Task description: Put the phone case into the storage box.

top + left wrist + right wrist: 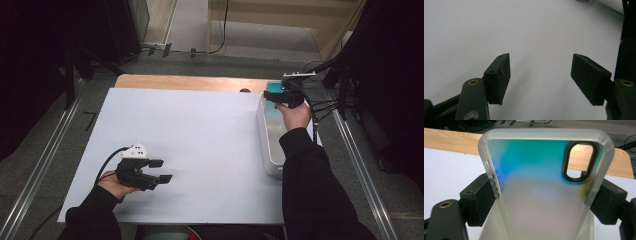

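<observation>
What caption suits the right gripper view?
Right gripper clamps a translucent phone case by its sides.

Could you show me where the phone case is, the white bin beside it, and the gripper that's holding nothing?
phone case (541, 195), right gripper view, on its frosted back panel.
white bin (268, 142), high view, on its near left wall.
left gripper (161, 170), high view, midway between its open fingers.

Frosted phone case (541, 195) with teal-blue tint and oval camera hole, upright, at far right above tray (267, 145).
</observation>
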A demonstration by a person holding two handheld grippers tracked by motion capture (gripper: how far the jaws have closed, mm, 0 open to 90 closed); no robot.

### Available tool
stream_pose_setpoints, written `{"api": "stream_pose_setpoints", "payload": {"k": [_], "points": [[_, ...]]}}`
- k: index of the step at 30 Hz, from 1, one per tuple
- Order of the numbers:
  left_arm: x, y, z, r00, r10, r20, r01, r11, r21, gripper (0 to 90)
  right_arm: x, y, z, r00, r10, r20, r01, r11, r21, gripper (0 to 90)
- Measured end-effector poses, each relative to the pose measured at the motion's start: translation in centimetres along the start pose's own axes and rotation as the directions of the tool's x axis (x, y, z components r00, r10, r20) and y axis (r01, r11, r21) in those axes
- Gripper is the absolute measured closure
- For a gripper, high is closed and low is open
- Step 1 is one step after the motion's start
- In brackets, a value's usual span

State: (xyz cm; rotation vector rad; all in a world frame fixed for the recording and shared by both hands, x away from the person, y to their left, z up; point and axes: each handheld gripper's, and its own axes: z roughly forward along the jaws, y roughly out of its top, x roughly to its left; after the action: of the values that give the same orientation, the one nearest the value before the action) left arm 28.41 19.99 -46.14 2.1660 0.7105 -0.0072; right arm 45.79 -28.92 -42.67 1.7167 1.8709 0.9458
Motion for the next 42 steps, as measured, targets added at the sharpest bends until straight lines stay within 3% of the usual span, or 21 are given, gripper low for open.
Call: {"api": "stream_pose_setpoints", "payload": {"k": [6, 10, 17, 27, 30, 42], "points": [[0.0, 0.0, 0.0, 1.0, 0.001, 0.0, -0.001, 1.0, 0.0, 31.4, 0.0, -0.1, 0.2, 0.9999, -0.013, 0.001, 0.013, 1.0, 0.008, 14.5], [0.0, 0.0, 0.0, 1.0, 0.001, 0.0, -0.001, 1.0, 0.001, 31.5, 0.1, 0.1, 0.2, 0.9992, -0.04, -0.002, 0.04, 0.999, -0.021, 0.0], [0.0, 0.0, 0.1, 1.0, -0.003, -0.001, 0.003, 1.0, -0.001, 31.5, 0.2, 0.4, 0.2, 0.9971, -0.076, -0.006, 0.076, 0.997, -0.03, 0.0], [0.0, 0.0, 0.0, 1.0, -0.001, 0.001, 0.001, 1.0, -0.001, 31.5, 0.4, 1.3, -0.4, 0.9979, -0.063, -0.017, 0.062, 0.997, -0.043, 0.0], [0.0, 0.0, 0.0, 1.0, -0.002, 0.002, 0.002, 1.0, -0.002, 31.5, 0.4, 1.5, -0.7, 0.998, -0.045, -0.045, 0.044, 0.999, -0.031, 0.0], [0.1, 0.0, -0.1, 1.0, -0.005, 0.003, 0.005, 1.0, -0.006, 31.4, 0.9, 2.5, -2.6, 0.9947, -0.083, -0.062, 0.081, 0.996, -0.028, 0.0]]}}
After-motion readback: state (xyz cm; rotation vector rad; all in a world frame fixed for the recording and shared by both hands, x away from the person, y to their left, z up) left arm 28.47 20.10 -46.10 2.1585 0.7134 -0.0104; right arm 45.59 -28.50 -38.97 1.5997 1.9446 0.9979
